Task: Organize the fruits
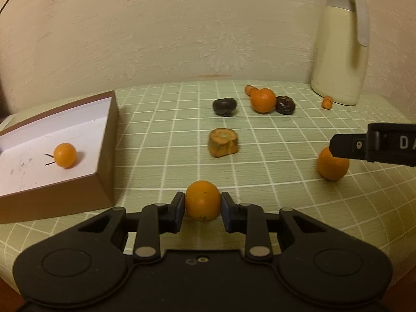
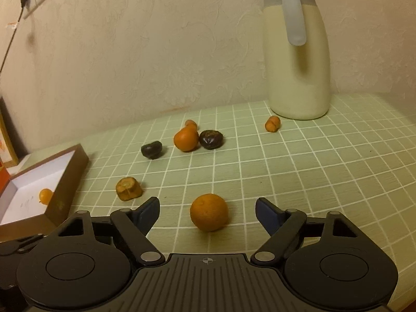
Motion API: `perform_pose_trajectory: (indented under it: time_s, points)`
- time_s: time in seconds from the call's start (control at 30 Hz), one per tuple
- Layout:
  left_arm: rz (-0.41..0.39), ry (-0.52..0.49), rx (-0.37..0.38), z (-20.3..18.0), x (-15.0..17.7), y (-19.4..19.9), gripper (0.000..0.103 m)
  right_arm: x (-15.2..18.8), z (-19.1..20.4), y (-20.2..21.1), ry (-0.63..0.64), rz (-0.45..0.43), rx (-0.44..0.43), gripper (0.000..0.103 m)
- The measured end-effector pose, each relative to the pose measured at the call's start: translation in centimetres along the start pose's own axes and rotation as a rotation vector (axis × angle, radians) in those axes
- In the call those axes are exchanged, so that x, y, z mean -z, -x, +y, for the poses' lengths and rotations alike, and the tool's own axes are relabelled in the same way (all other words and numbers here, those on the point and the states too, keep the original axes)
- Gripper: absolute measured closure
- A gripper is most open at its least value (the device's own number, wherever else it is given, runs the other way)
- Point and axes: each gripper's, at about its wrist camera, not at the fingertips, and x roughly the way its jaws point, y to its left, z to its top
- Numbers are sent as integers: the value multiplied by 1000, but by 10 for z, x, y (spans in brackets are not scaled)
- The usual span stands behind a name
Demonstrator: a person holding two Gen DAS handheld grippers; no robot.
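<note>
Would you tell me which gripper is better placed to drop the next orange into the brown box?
Left. The left gripper is already shut on an orange beside the box; the right gripper is open around another orange, farther away.

Small orange citrus fruits: four. One lies in the box, one sits between the left gripper's pads, one sits on the cloth by the right gripper, one sits at the back beside a dark fruit.

Dark brown, chestnut-like pieces: two.

Cut carrot chunk: one.

Small carrot pieces: two.

Open brown box with white inside: one.

Cream thermos jug: one.
</note>
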Motion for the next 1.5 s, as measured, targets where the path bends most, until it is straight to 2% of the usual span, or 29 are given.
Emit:
perform_pose_trajectory:
  time_s: [0.17, 0.23, 0.4, 0.47, 0.53, 0.93, 1.37, 1.5]
  points:
    - [6, 24, -17, 11, 0, 1, 83, -1, 4, -11, -5, 19, 14, 25]
    - [9, 35, -25, 15, 0, 1, 83, -1, 5, -17, -7, 33, 24, 37]
    - [10, 45, -22, 22, 0, 1, 83, 1, 3, -30, -32, 65, 40, 46]
    - [10, 40, -22, 21, 1, 1, 83, 2, 5, -34, -28, 77, 39, 57]
    - [9, 41, -23, 21, 1, 1, 83, 3, 5, -36, -27, 77, 47, 62]
    - [9, 59, -22, 21, 0, -3, 81, 2, 3, -40, -38, 79, 36, 63]
    - [-1, 45, -36, 18, 1, -1, 80, 20, 15, -18, 43, 98, -1, 63]
    - [-6, 34, -43, 17, 2, -1, 79, 19, 13, -21, 14, 107, -10, 62]
